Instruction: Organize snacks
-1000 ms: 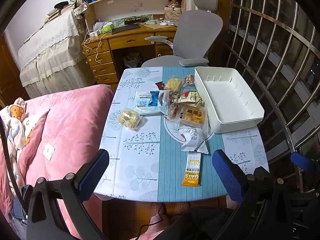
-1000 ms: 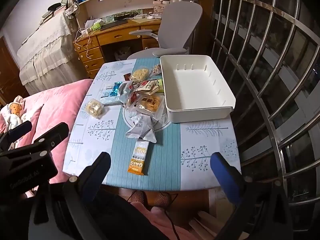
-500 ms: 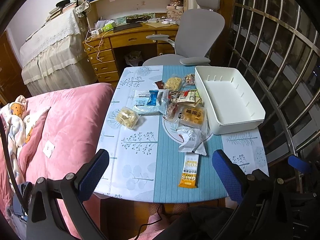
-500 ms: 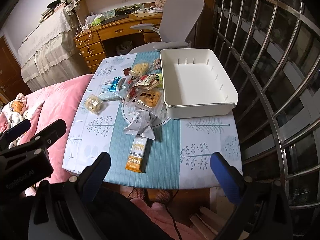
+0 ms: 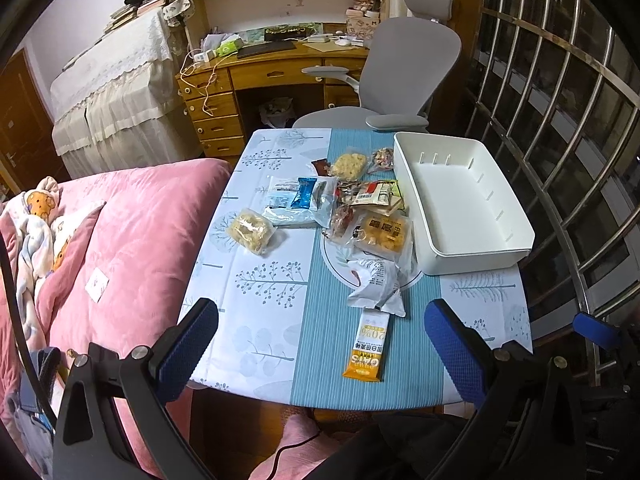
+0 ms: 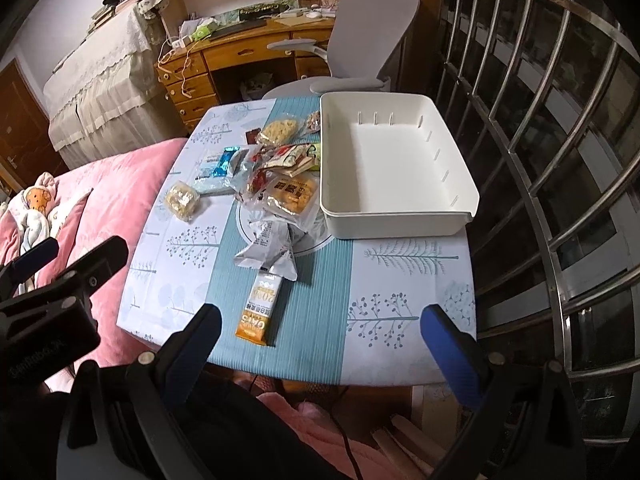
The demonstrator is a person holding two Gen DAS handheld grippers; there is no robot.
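The table carries a patterned cloth, and all the task's things lie on it. The largest is the white bin, which stands empty on the far right side of the table, with its long axis running away from the person. Beside it, to its left, is the pile of snacks, touching or almost touching the bin wall. A crumpled silver packet lies at the near end of the pile, and just nearer than it is the orange bar, flat on the blue stripe.

The bar lies ahead of both grippers, with its long axis pointing nearly straight away from the person. In the right wrist view it sits just inside the left finger, and in the left wrist view it sits to the right of the centre. I judge that the right gripper is a little nearer to it and also nearer to the bin.

The left gripper and the right gripper are both wide open and hold nothing.
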